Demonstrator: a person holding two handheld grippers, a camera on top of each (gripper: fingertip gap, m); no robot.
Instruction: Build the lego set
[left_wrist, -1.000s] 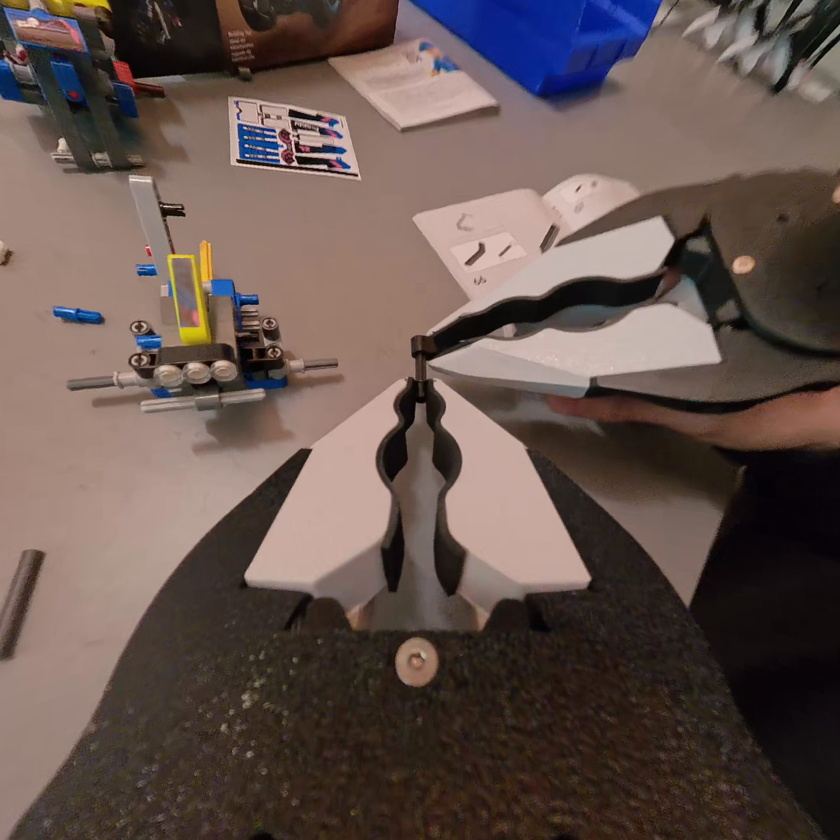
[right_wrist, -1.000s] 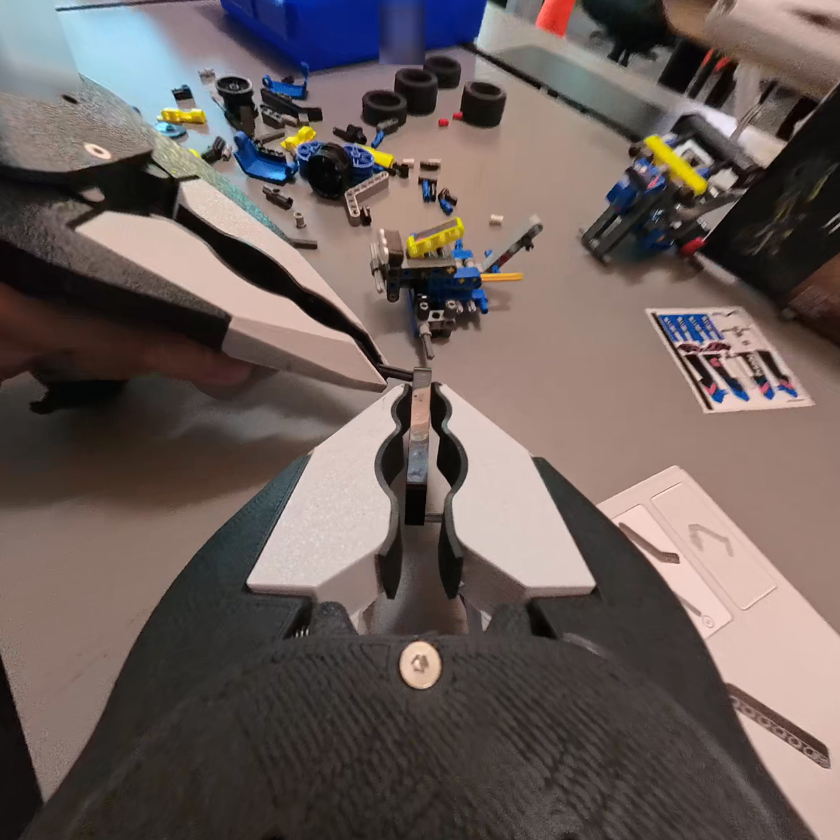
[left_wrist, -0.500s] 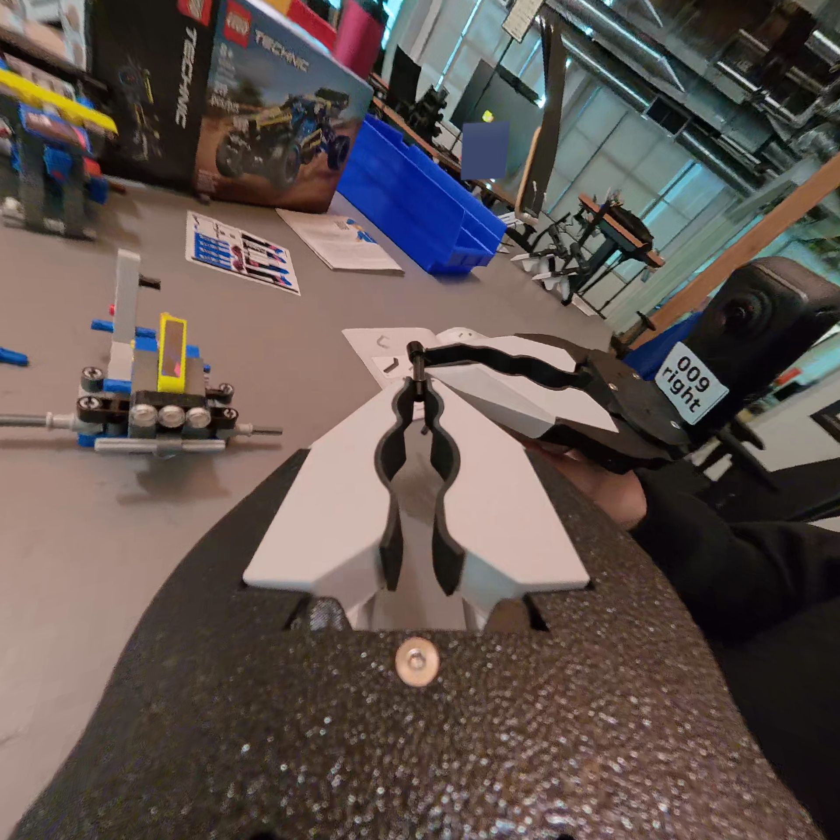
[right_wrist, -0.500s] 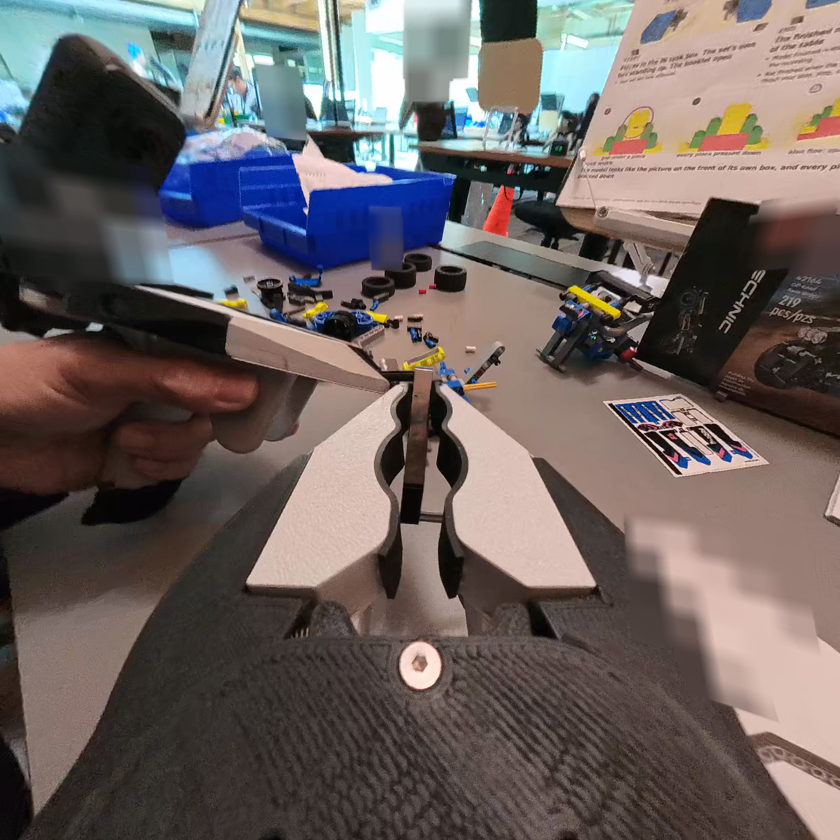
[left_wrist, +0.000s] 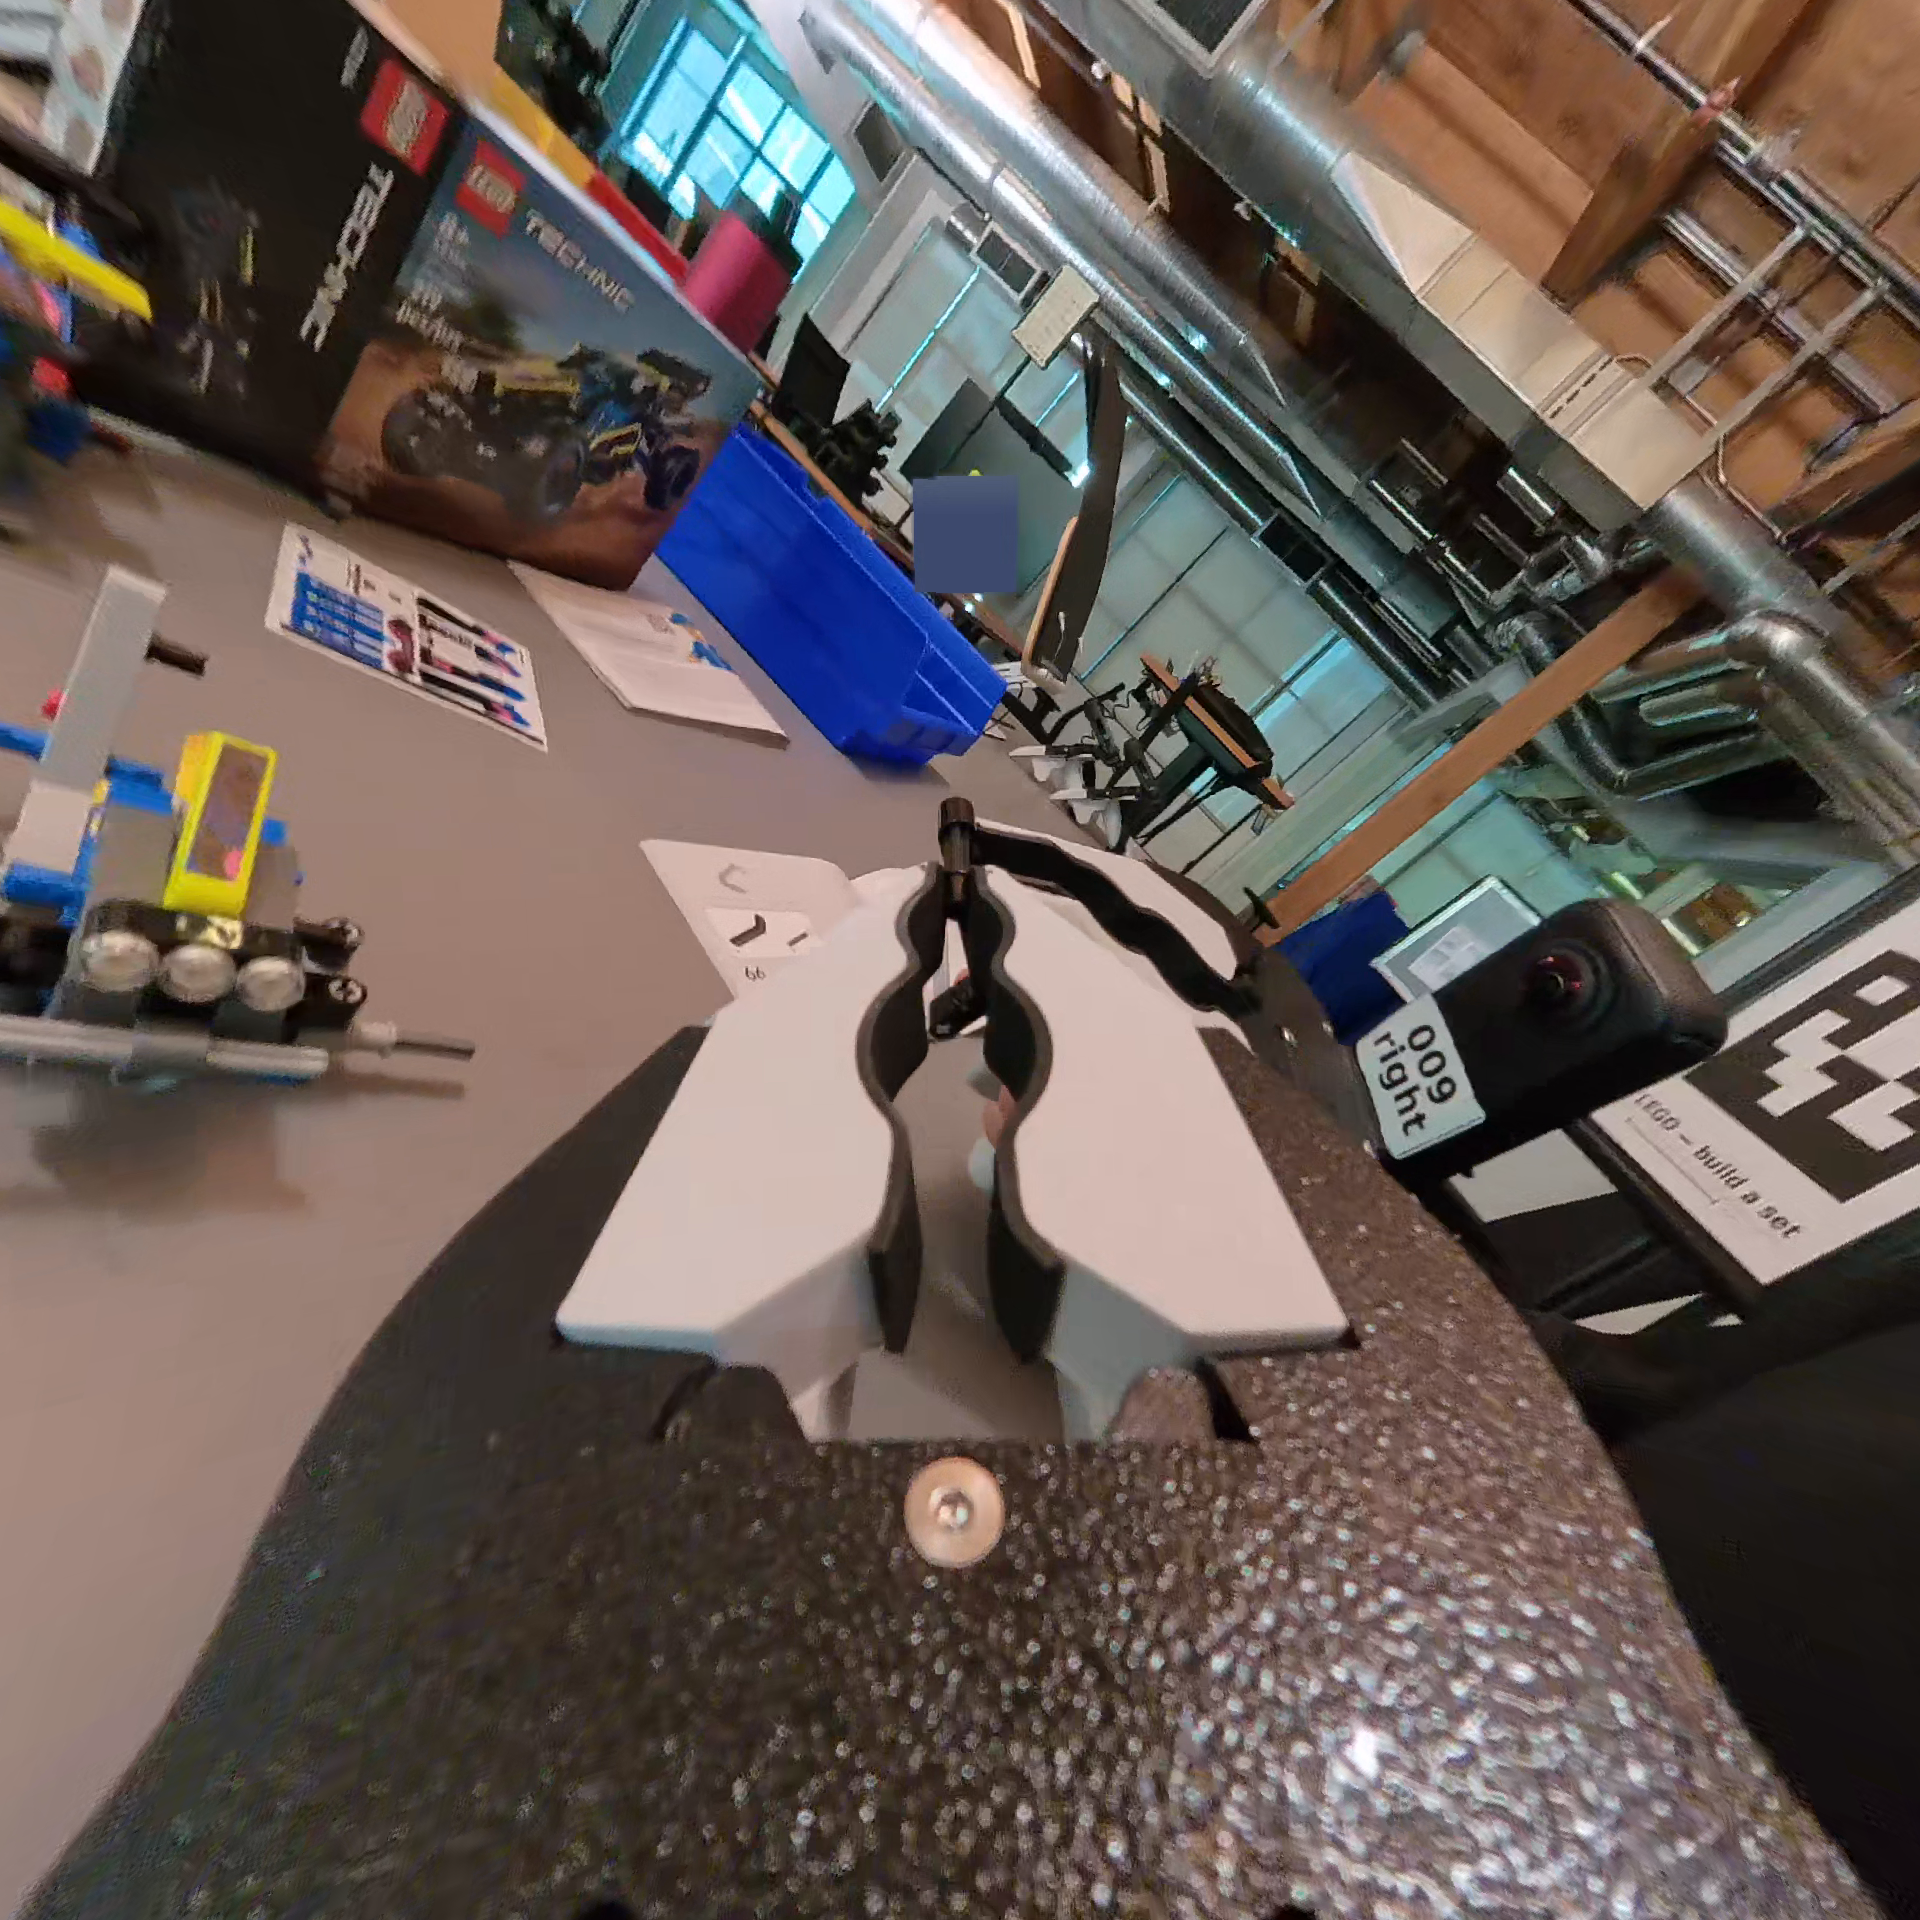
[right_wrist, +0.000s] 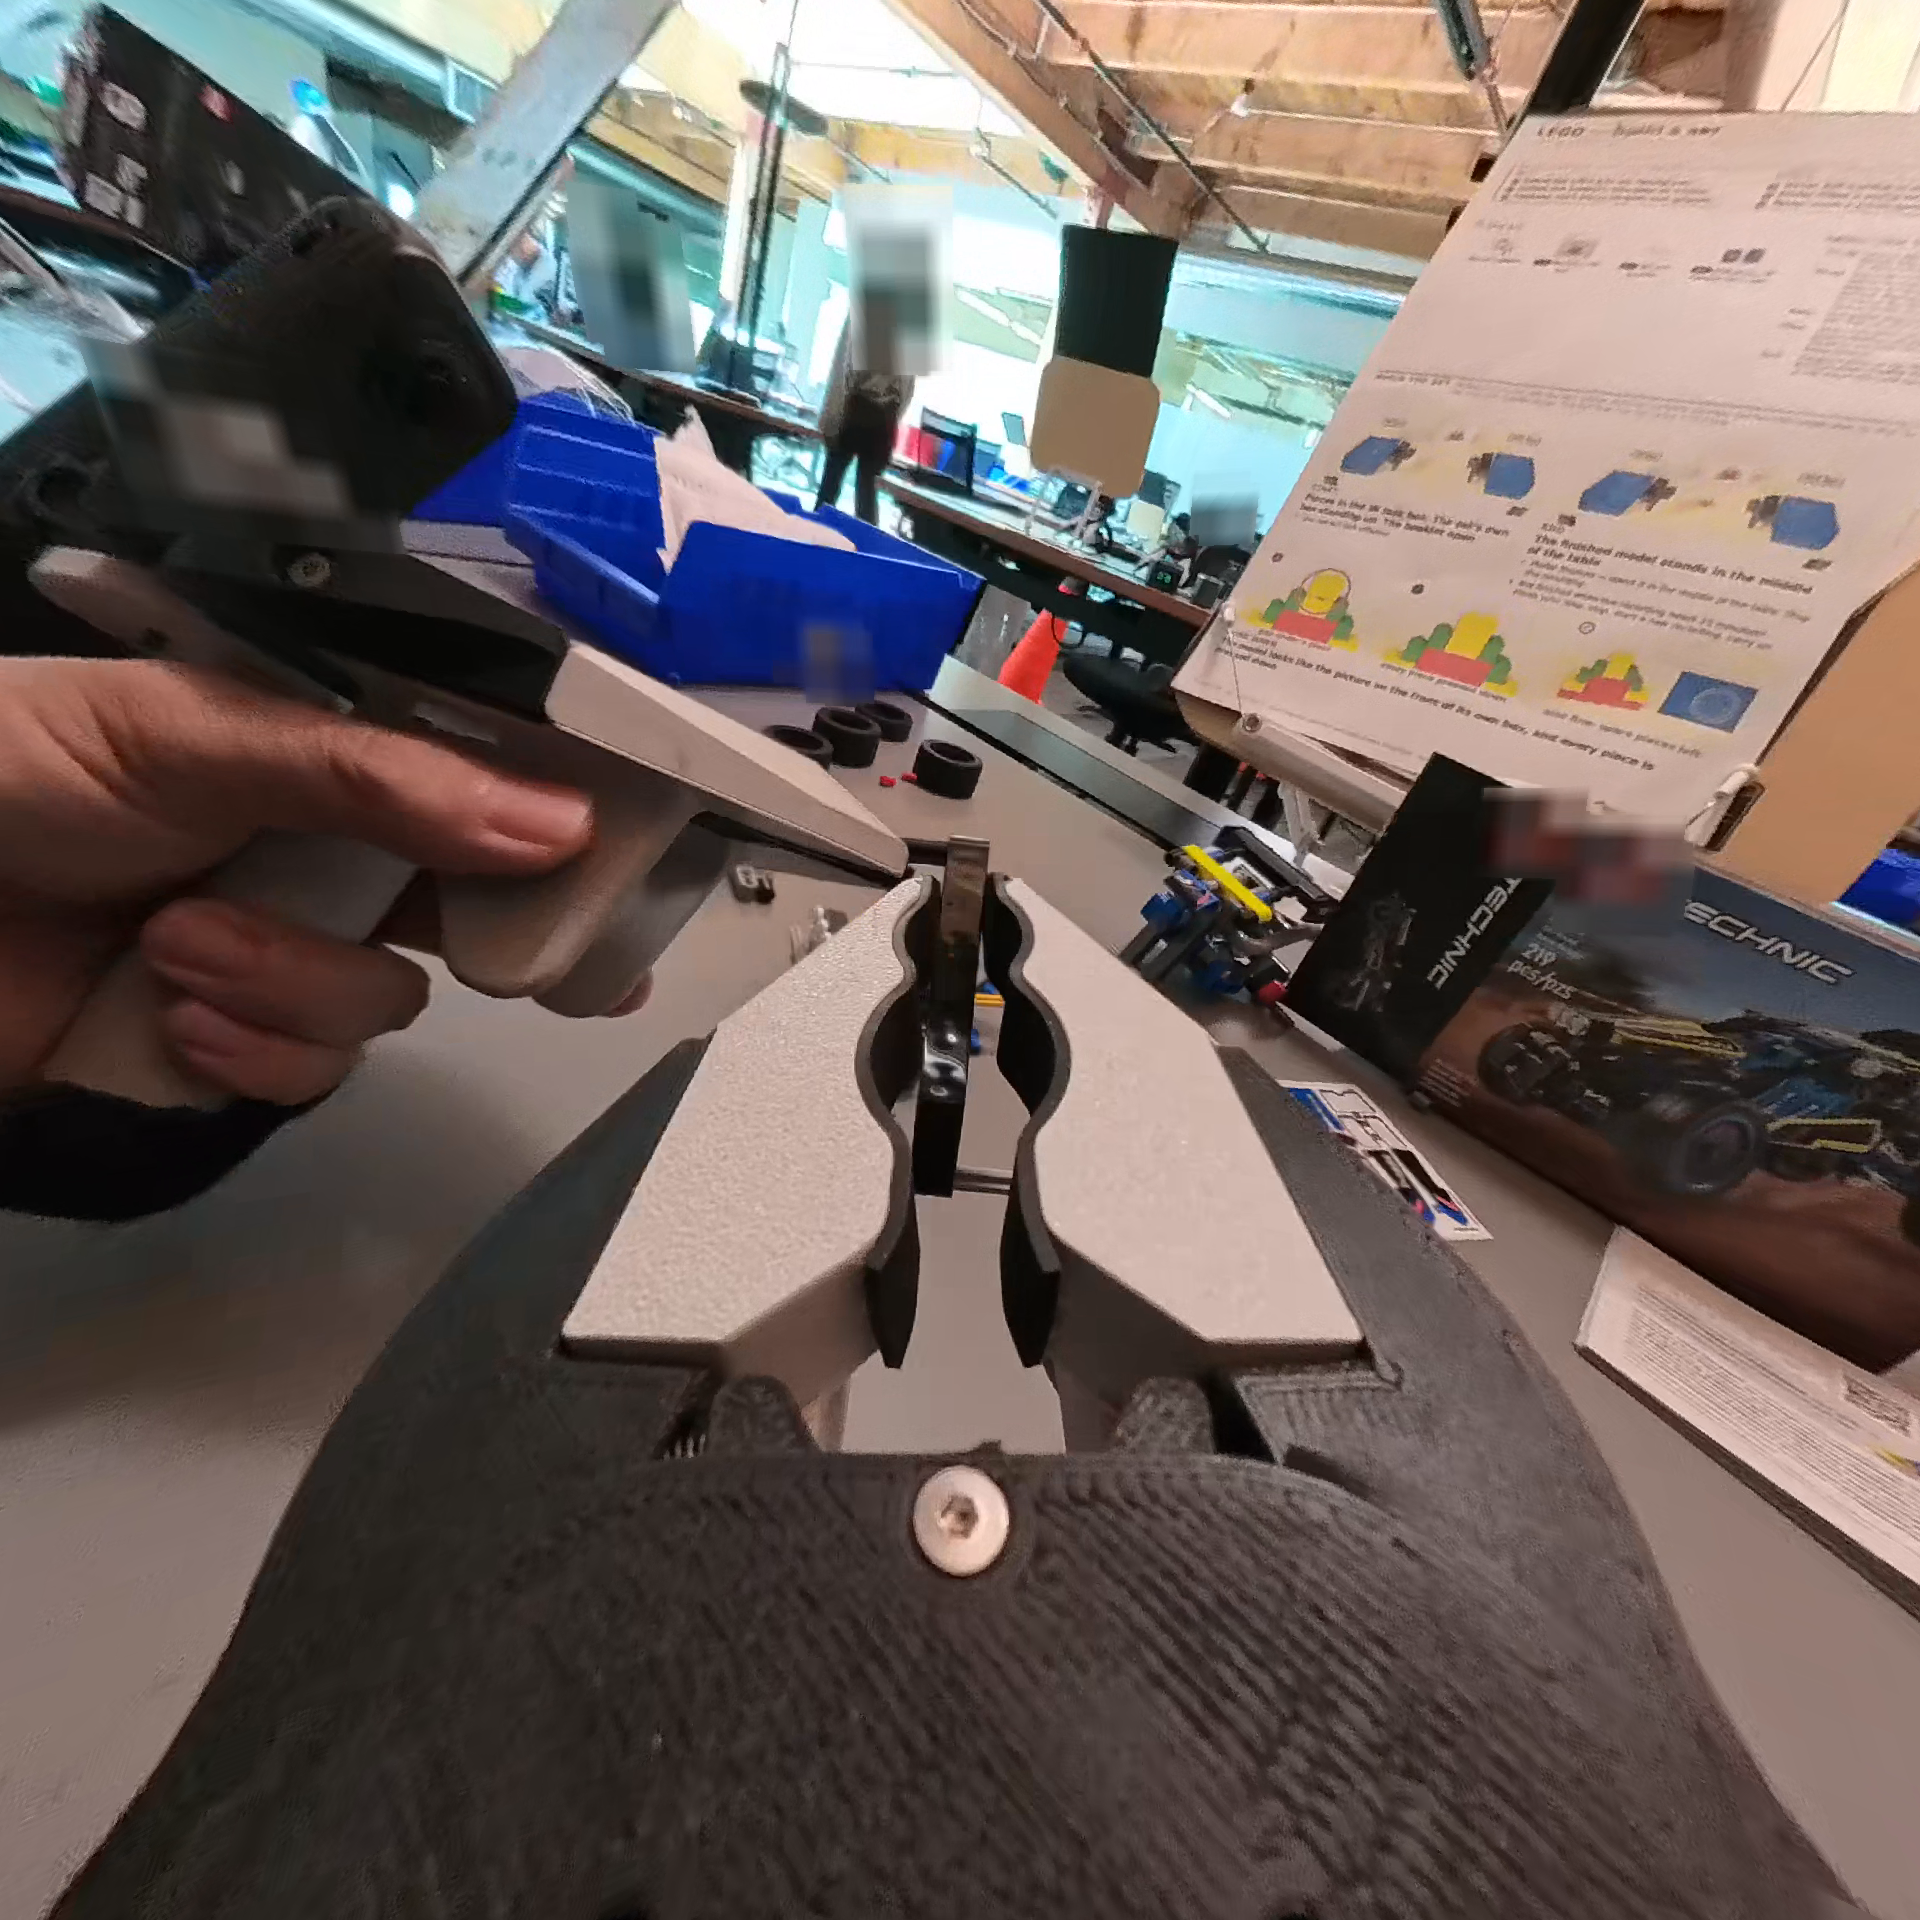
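Note:
My left gripper (left_wrist: 954, 888) is shut on a small black pin (left_wrist: 954, 826) that sticks out past its fingertips. My right gripper (right_wrist: 961, 894) is shut on a dark flat beam (right_wrist: 948, 1018) that stands upright between its pads, with its top end just above the tips. Both are held above the grey table (left_wrist: 499, 894), tip to tip. In the right wrist view the left gripper (right_wrist: 896, 868) comes in from the left, held by a hand (right_wrist: 260, 831). Its pin (right_wrist: 920, 854) meets the beam's top end. In the left wrist view the right gripper (left_wrist: 992, 836) reaches in from the right.
A part-built blue, grey and yellow model (left_wrist: 197, 935), a sticker sheet (left_wrist: 405, 649), booklets (left_wrist: 665, 665), the set's box (left_wrist: 499, 343) and a blue bin (left_wrist: 821, 613) lie to the left. Several black tyres (right_wrist: 945, 769), another model (right_wrist: 1216, 914) and an instruction board (right_wrist: 1610, 468) stand beyond. The tips of both grippers are at nearly the same place. The model (right_wrist: 1216, 914) is about equally far from each gripper, around 25 cm.
Both grippers have tilted up from looking down at the table to looking across the room. The pin stays at the beam's end. Both grasps hold as before.

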